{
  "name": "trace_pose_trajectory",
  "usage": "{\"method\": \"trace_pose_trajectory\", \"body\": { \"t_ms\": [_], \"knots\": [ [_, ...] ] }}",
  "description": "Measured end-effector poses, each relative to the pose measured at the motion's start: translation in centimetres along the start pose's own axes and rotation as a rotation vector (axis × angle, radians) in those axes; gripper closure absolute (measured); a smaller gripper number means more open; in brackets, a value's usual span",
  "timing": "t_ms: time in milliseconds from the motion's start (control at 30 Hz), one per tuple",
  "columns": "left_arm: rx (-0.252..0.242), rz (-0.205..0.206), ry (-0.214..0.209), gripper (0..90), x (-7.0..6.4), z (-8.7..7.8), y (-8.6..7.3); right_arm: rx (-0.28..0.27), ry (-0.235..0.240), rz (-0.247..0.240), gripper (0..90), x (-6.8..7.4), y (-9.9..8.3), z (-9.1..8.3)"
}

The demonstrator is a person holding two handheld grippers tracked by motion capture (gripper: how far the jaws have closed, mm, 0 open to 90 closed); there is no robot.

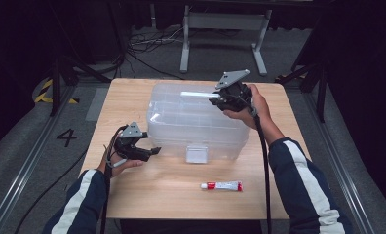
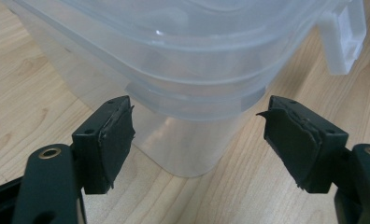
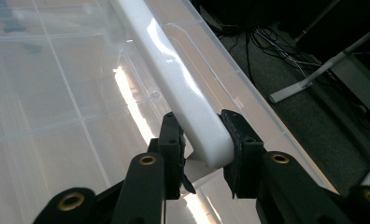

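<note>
Table [image 1: 147, 195]: wooden, carrying the box in the middle and the tube near the front edge.
Box [image 1: 191, 124]: large, clear plastic, standing upright on the table with its lid [image 1: 181, 105] on top; through the walls nothing can be made out inside.
Handle [image 3: 183, 93]: white bar along the lid's far side, seen from above at [image 1: 199, 94]; the right gripper has its end.
Latch [image 1: 197, 153]: white clip on the front wall, hanging down over the rim; whether it is fastened I cannot tell.
Right gripper [image 3: 202, 149]: over the box's far right corner, jaws closed onto the end of the handle, pads pressing both sides.
Left gripper [image 2: 197, 135]: low at the box's front left corner, jaws spread wide, holding nothing, the corner between them but untouched.
Tube [image 1: 221, 185]: small, white with a red cap, lying flat in front of the box, well apart from both grippers.
Progress: early, by my reading. The handle is gripped; the lid looks seated, so opening it seems not yet done, and the tube lies untouched outside.
</note>
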State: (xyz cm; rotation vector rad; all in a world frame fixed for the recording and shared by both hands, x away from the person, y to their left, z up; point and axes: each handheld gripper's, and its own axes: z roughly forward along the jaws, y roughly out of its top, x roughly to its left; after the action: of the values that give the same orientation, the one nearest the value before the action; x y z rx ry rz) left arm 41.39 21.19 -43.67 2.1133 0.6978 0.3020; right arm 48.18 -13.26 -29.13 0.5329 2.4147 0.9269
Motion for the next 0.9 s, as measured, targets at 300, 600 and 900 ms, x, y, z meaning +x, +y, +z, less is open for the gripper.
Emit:
{"method": "trace_pose_trajectory", "body": {
  "t_ms": [300,600,900],
  "knots": [
    [-0.018,0.02,0.039,27.9,-0.1,-2.2,-0.1,0.021,0.003,0.008,71.2,-0.8,1.0,-0.2],
    [-0.061,0.02,0.027,49.5,0.0,-3.8,0.0,0.027,-0.002,0.017,70.9,-1.4,1.3,-0.2],
    [-0.12,0.012,0.029,68.2,-0.2,-4.3,0.8,0.039,0.0,0.019,70.9,-1.6,1.6,-0.1]
  ]
}}
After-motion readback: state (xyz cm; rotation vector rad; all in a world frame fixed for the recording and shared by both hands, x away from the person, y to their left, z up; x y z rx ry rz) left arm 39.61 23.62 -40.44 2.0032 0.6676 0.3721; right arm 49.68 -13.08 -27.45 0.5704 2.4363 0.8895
